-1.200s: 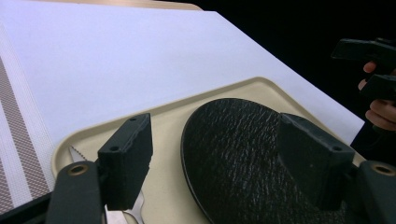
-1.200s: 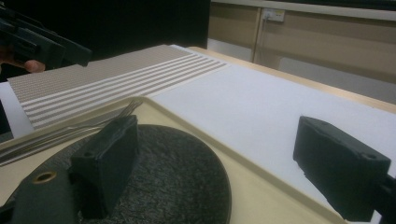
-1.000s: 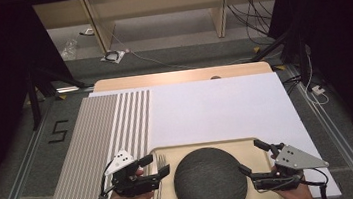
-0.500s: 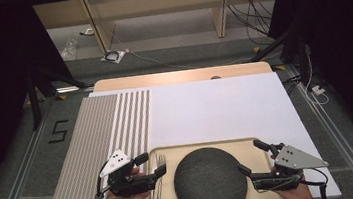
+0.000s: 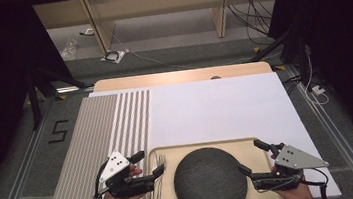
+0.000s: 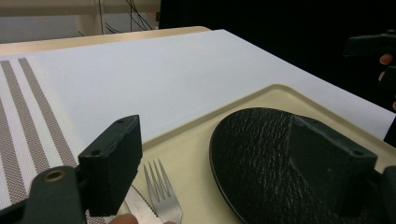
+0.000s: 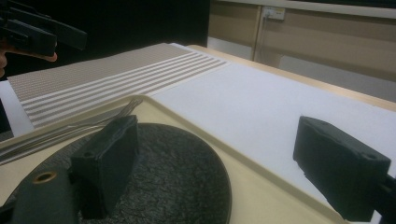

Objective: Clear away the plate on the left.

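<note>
Left gripper (image 5: 146, 164) lower left of the high view, jaws wide and just been opening, nothing between them. Fork (image 6: 161, 193) and knife (image 6: 140, 205) lie flat on the tray (image 5: 205, 146) directly below it, beside the black plate (image 5: 211, 187) at bottom centre. Right gripper (image 5: 254, 157) lower right, jaws wide, straddling the tray's right rim, empty. Risk: cutlery lies close together and thin; a low pinch may scrape the tray or take both pieces, and a jaw could nudge the plate
</note>
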